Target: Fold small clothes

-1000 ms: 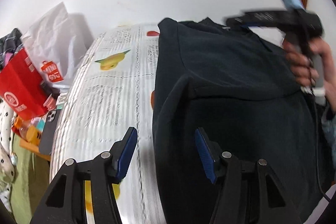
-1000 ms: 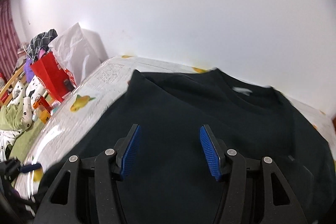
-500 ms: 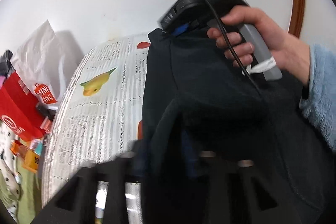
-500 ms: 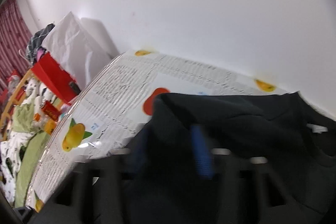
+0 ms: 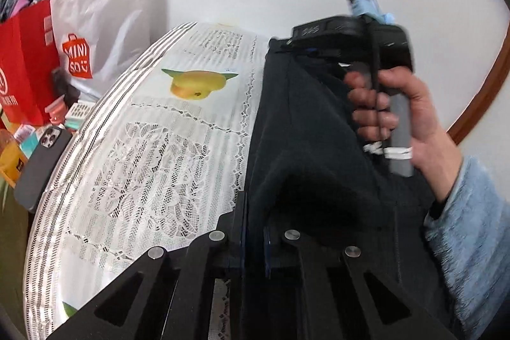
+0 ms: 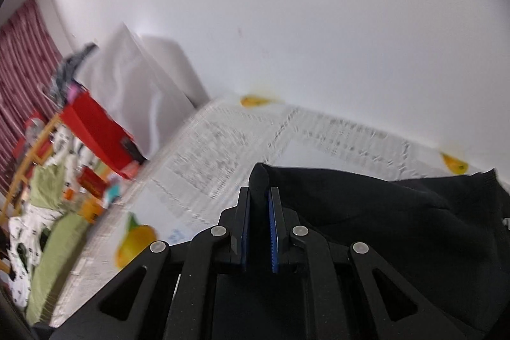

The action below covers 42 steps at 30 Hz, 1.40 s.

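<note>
Garment: we see a black top [image 5: 306, 129] lying on the right part of the worktop [image 5: 153, 148], its left edge lifted off the lace cloth.
Left gripper [image 5: 254, 231]: we find its jaws pressed together on the near left edge of the black top, fabric bunched between the blue pads.
Right gripper [image 6: 258, 212]: we find its jaws pinching a raised fold of the same top at its far left corner; in the left wrist view a hand [image 5: 392, 110] in a pale blue fleece sleeve [image 5: 471, 231] grips its handle.
Worktop cover: we note white lace with a yellow fruit print [image 5: 197, 83].
Beside the worktop: we see a white shopping bag [image 5: 95, 21], a red bag [image 5: 25, 59] and a dark phone [image 5: 41, 161] at the left.
Sharpness: we note the right wrist view is blurred.
</note>
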Tool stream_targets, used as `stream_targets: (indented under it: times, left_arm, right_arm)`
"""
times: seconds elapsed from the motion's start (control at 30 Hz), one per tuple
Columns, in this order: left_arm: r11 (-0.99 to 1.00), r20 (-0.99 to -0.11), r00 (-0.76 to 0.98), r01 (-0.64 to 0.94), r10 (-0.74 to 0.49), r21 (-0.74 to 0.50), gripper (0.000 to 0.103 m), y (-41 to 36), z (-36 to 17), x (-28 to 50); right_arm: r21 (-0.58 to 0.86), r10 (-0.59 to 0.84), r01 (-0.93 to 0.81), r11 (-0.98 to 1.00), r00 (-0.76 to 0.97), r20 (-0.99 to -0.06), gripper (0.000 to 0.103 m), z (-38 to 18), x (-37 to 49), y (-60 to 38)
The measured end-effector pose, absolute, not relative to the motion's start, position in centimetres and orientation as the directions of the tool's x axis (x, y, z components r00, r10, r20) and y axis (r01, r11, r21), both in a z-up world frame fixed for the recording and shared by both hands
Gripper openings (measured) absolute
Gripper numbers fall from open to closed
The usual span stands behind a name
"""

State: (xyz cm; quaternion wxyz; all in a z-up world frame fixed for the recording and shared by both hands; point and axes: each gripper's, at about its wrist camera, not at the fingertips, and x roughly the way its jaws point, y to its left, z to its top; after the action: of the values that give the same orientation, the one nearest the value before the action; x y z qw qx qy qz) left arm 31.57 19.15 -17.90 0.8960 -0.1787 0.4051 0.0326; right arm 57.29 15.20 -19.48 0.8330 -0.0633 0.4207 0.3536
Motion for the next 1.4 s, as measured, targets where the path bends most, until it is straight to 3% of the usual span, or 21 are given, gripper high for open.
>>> stream_targets:
  times: [0.17, 0.2, 0.3, 0.37, 0.5, 0.53, 0.57, 0.6, 0.63, 0.7, 0.87, 0.93, 1.0, 1.13, 1.27, 1.4]
  left_arm:
    - [0.946, -0.746, 0.662, -0.194, -0.070, -0.261, 0.011, 18.8, -17.9, 31.7]
    - [0.948, -0.744, 0.664, -0.192, -0.067, -0.256, 0.015, 18.7, -17.7, 31.7]
    - [0.960, -0.722, 0.689, -0.162, -0.056, -0.230, 0.019, 18.4, -17.0, 31.5]
    - [0.976, -0.732, 0.681, -0.149, -0.017, -0.162, 0.030, 17.6, -16.7, 32.1]
    - [0.990, -0.743, 0.669, -0.110, 0.008, -0.088, 0.034, 16.2, -16.7, 33.4]
    - [0.991, -0.735, 0.678, -0.107, 0.011, -0.084, 0.032, 16.1, -16.6, 33.4]
    - [0.990, -0.713, 0.701, -0.110, 0.017, -0.085, 0.014, 16.2, -16.4, 33.2]
    - [0.988, -0.707, 0.707, -0.122, 0.022, -0.091, 0.007, 16.5, -16.3, 33.1]
    - [0.984, -0.703, 0.711, -0.135, 0.014, -0.117, 0.007, 17.0, -16.2, 32.9]
    - [0.968, -0.710, 0.704, -0.163, -0.023, -0.192, 0.007, 18.5, -16.4, 32.7]
    - [0.957, -0.754, 0.657, -0.213, -0.008, -0.197, 0.011, 19.0, -16.9, 32.3]
    - [0.955, -0.753, 0.658, -0.211, -0.019, -0.208, 0.011, 18.9, -16.5, 31.6]
    - [0.957, -0.739, 0.674, -0.206, -0.012, -0.203, 0.021, 18.7, -15.6, 30.9]
    - [0.967, -0.704, 0.710, -0.194, 0.023, -0.164, 0.033, 17.9, -13.7, 31.1]
    - [0.971, -0.723, 0.689, -0.200, 0.043, -0.133, 0.034, 17.7, -14.5, 33.0]
    - [0.972, -0.785, 0.618, -0.211, 0.050, -0.104, 0.034, 17.5, -16.8, 34.0]
  right_arm:
    - [0.102, 0.471, -0.646, 0.757, 0.431, -0.770, 0.014, -20.3, 57.1, 16.3]
    - [0.108, 0.478, -0.651, 0.752, 0.424, -0.770, 0.016, -19.8, 56.9, 16.0]
    - [0.167, 0.535, -0.664, 0.729, 0.401, -0.744, 0.025, -17.5, 55.7, 13.3]
    - [0.163, 0.546, -0.670, 0.724, 0.411, -0.730, 0.040, -16.3, 54.6, 11.4]
    - [0.131, 0.518, -0.630, 0.765, 0.483, -0.706, 0.044, -14.0, 51.1, 4.2]
    - [0.128, 0.520, -0.623, 0.772, 0.502, -0.691, 0.045, -13.6, 49.9, 2.4]
    - [0.126, 0.522, -0.619, 0.775, 0.516, -0.680, 0.049, -13.3, 49.0, 1.0]
    - [0.120, 0.525, -0.610, 0.784, 0.546, -0.653, 0.051, -13.1, 47.5, -1.6]
    - [0.114, 0.518, -0.596, 0.795, 0.569, -0.639, 0.055, -13.0, 46.8, -3.2]
    - [0.119, 0.485, -0.538, 0.834, 0.614, -0.623, 0.055, -13.2, 45.7, -6.4]
    - [0.196, 0.435, -0.413, 0.889, 0.632, -0.641, 0.055, -13.4, 44.9, -13.6]
    - [0.165, 0.383, -0.369, 0.914, 0.658, -0.649, 0.055, -12.8, 43.8, -16.6]
    - [0.113, 0.302, -0.305, 0.946, 0.692, -0.655, 0.055, -11.8, 42.4, -19.9]
    - [0.020, 0.128, -0.155, 0.988, 0.733, -0.668, 0.055, -10.5, 40.2, -26.0]
    - [-0.069, -0.003, -0.062, 0.996, 0.722, -0.692, 0.055, -10.9, 38.7, -30.4]
    - [-0.066, 0.009, -0.081, 0.995, 0.699, -0.716, 0.055, -12.1, 38.2, -32.0]
